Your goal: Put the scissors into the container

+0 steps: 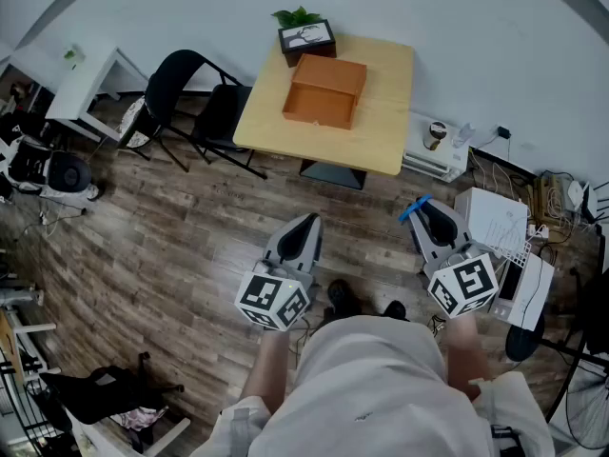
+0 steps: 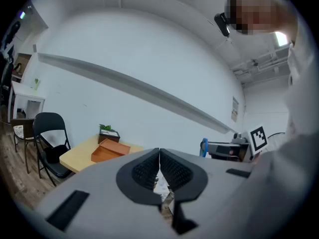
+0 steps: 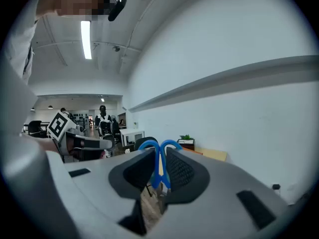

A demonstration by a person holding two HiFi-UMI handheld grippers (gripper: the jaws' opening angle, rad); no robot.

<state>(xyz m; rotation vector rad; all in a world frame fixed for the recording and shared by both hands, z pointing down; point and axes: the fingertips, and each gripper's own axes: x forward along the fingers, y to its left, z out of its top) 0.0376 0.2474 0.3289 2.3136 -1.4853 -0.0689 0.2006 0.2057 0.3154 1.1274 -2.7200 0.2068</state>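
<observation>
While the right gripper (image 3: 159, 158) pinches blue scissors (image 3: 160, 169), seemingly by the handles, the left gripper (image 2: 159, 166) is closed, empty; the orange container (image 1: 324, 90) sits far on the table (image 1: 388, 122).

no legible text, wall notice (image 2: 234, 109) unreadable

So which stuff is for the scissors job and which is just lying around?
For the job: blue-handled scissors, clamped in the right gripper; open orange-brown box on the light wooden table.
Just lying about: green plant in a dark pot; black folding chair.
</observation>
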